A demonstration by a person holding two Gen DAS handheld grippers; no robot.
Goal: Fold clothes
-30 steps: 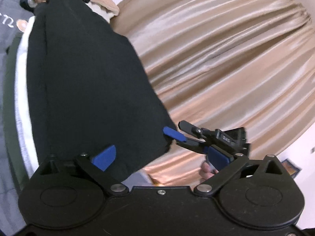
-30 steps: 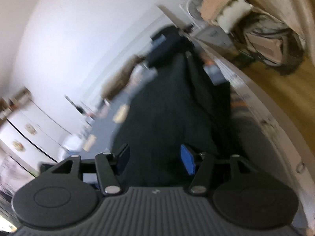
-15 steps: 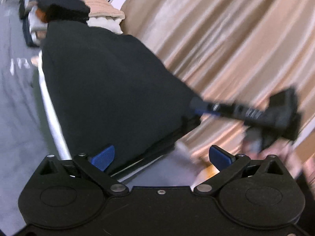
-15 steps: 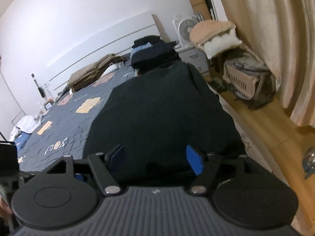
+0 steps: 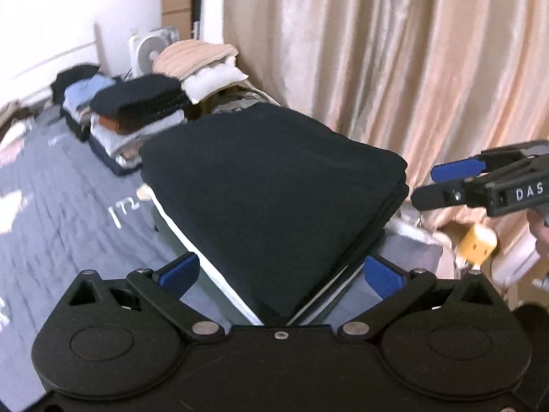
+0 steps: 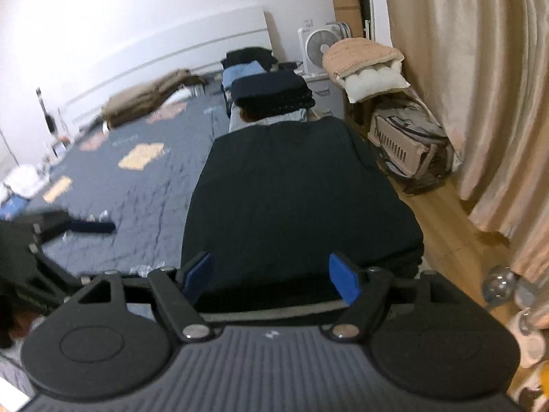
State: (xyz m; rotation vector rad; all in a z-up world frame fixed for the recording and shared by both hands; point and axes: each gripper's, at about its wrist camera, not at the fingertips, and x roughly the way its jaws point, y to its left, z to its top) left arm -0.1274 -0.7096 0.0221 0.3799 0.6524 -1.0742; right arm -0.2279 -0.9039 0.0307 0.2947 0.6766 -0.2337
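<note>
Bedroom with tan curtains (image 5: 394,51) behind and a dark quilted bed (image 5: 68,213). Left wrist view: folded black garment (image 5: 274,185) lying on top of a stack at the bed's edge, more folded piles (image 5: 137,110) further back. Left gripper (image 5: 281,271) spread wide, straddling the stack's near corner, gripping nothing. Right gripper (image 5: 442,182) poking in from the side, just past the garment's corner.

Right wrist view: same black garment (image 6: 295,199) straight ahead, fan (image 6: 320,46) and pet carrier (image 6: 408,147) off by the curtain. Right gripper (image 6: 272,276) also wide, nothing held. Probably soft, floppy and light, layers prone to sliding; best pinched at the near corners through all layers.
</note>
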